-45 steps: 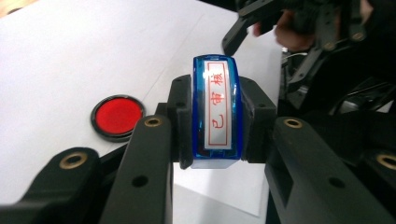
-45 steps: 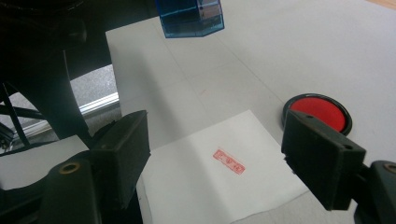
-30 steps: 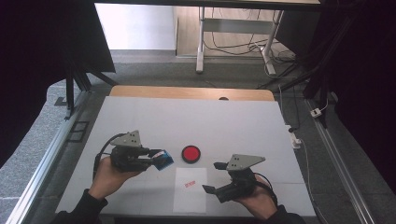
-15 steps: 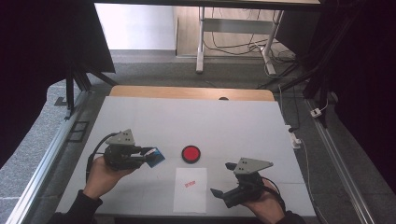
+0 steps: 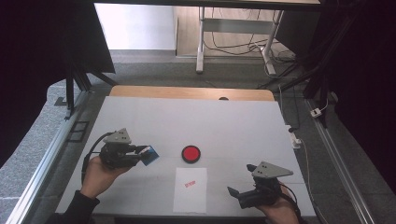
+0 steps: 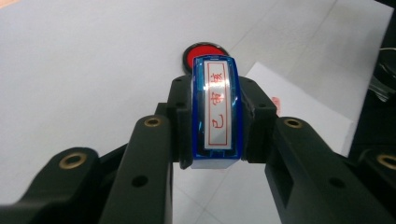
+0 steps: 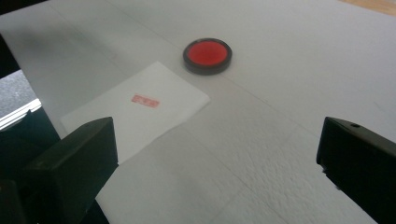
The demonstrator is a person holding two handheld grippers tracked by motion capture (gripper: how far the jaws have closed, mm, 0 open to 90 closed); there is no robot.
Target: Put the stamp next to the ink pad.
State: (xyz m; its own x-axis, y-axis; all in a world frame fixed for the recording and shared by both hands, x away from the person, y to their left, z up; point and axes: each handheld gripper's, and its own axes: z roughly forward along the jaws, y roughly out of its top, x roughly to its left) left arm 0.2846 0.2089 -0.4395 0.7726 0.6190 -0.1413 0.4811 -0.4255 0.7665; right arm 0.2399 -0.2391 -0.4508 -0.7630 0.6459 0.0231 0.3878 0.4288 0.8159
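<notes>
Tongs of the left gripper [image 6: 215,126] are clamped on a blue, clear-cased rectangular plastic stamp [image 6: 215,109] with red characters on its white label; in the high view the left gripper [image 5: 140,155] holds it above the white table [image 5: 196,121], left of a round red ink pad in a black rim [image 5: 191,153]. The stamp's long axis runs along the jaws, pointing toward the pad, which lies straight ahead of and just beyond the stamp's far end. A white sheet of paper [image 5: 190,189] bearing a small red imprint [image 5: 189,183] lies near the pad, on the person's side, between the two hands.

The right gripper [image 5: 243,196], at the table's near right, has its tongs wide apart with nothing between them; they have just been opening. The left hand is nearer the pad. The stamp's printing face is hidden, and the imprint's characters are too small to read.
</notes>
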